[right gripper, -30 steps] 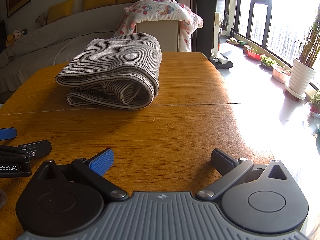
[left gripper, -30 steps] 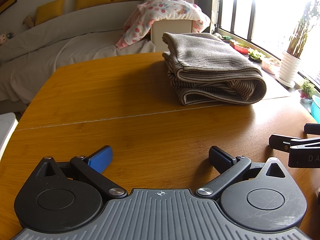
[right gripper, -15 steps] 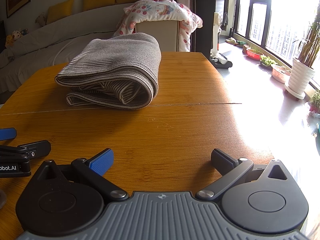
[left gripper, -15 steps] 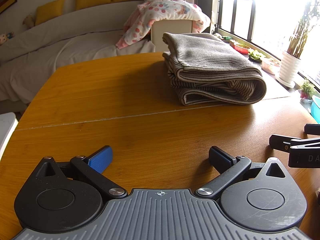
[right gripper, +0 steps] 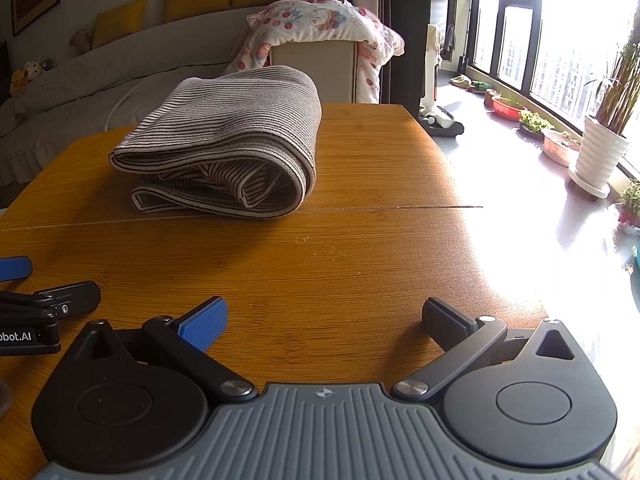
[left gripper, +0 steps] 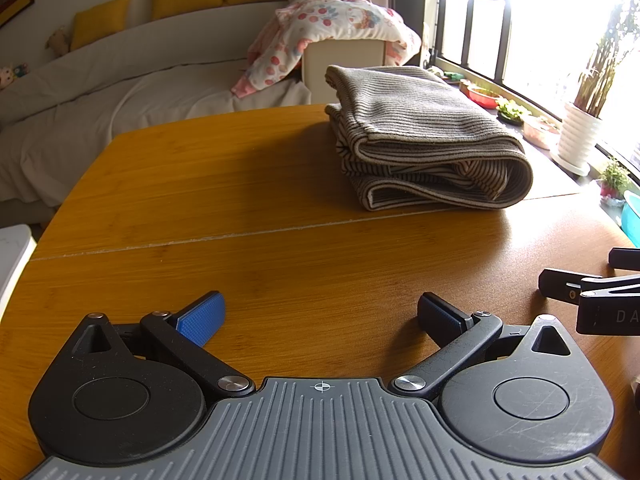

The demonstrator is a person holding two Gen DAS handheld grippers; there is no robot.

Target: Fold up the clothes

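A grey striped garment (left gripper: 424, 136) lies folded in a thick stack on the far part of the wooden table (left gripper: 240, 208). It also shows in the right wrist view (right gripper: 228, 144), left of centre. My left gripper (left gripper: 320, 316) is open and empty, low over the near table, well short of the garment. My right gripper (right gripper: 324, 320) is open and empty, also near the front edge. Each gripper shows at the edge of the other's view: the right one (left gripper: 592, 292) and the left one (right gripper: 40, 300).
A white sofa (left gripper: 120, 92) with yellow cushions stands behind the table. A floral blanket (right gripper: 320, 20) drapes a chair back at the far edge. Potted plants (right gripper: 604, 136) line the bright window on the right. The table's right edge (right gripper: 480, 200) drops to the floor.
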